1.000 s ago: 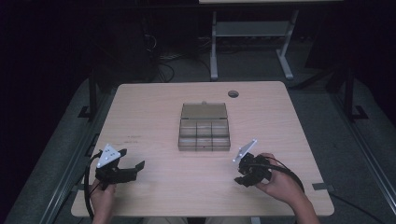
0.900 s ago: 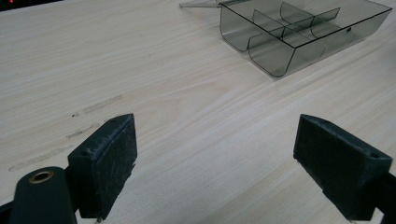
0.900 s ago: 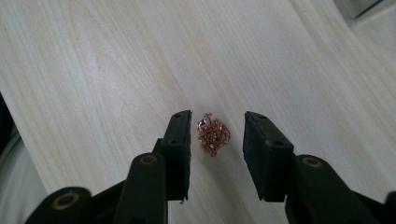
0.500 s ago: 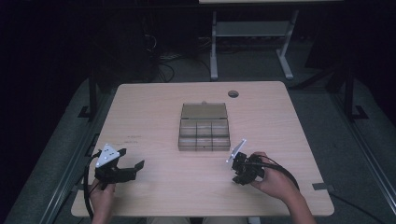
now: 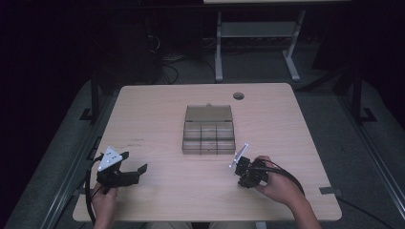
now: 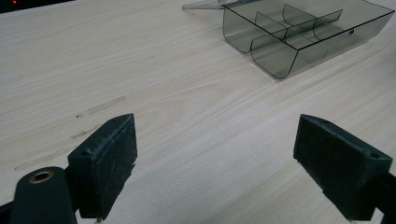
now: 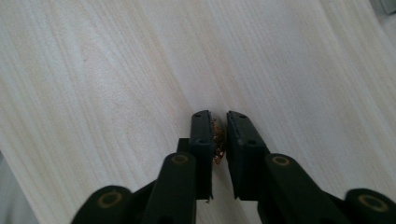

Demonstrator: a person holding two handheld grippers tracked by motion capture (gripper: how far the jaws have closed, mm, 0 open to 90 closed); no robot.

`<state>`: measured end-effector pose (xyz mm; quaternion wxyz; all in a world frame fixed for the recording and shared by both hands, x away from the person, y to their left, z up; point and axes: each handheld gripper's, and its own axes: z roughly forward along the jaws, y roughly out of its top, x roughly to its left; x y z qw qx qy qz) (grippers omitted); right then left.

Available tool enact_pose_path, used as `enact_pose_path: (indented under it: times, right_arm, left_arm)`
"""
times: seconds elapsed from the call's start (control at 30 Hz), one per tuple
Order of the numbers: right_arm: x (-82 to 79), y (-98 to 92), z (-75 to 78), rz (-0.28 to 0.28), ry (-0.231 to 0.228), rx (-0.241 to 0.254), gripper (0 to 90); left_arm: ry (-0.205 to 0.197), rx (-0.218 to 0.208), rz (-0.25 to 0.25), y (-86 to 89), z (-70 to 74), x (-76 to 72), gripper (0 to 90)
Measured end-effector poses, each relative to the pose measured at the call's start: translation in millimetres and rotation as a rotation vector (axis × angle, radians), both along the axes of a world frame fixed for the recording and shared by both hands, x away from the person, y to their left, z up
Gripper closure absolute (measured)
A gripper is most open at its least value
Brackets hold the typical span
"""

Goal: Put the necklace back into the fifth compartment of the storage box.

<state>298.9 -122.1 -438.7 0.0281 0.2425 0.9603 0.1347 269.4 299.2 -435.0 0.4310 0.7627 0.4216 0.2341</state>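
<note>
One small brownish bit point(image 7: 217, 140) sits between the right gripper's point(image 7: 218, 122) just-closing jaws, pinched; left gripper point(image 6: 215, 140) open; compartment box point(image 5: 208, 135) far, contents unclear.

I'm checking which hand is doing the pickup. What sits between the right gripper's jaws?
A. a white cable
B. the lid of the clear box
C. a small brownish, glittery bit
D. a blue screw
C: in the right gripper view, the right gripper has its jaws nearly together, having just been closing, on a small brownish bit.
</note>
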Motion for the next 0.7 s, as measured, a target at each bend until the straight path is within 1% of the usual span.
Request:
enact_pose_path:
  times: [0.07,0.27,0.33,0.4,0.6,0.7]
  right_arm:
    - [-1.3,2.3,0.3,0.0,0.004,-0.004,83.4]
    - [0.8,1.2,0.4,-0.013,0.019,0.004,84.7]
    - [0.6,0.4,2.1,-0.016,0.032,0.008,85.1]
    - [0.6,0.3,2.7,-0.012,0.03,0.006,85.1]
    - [-1.6,1.2,12.5,-0.011,0.025,0.026,85.3]
    - [-1.3,0.6,19.7,-0.009,0.021,0.04,85.3]
  left_arm:
    - [0.001,-0.001,0.001,-0.1,-0.3,0.1,13.1]
    - [-0.002,0.0,-0.003,-0.8,-0.2,0.0,13.1]
    - [-0.001,-0.001,0.0,-0.5,-0.4,0.1,13.1]
    - [0.0,0.002,0.001,0.1,-0.1,0.1,13.1]
    - [-0.004,-0.003,0.007,1.2,0.4,0.1,13.1]
    - [-0.001,0.007,0.001,0.7,0.5,-0.2,13.1]
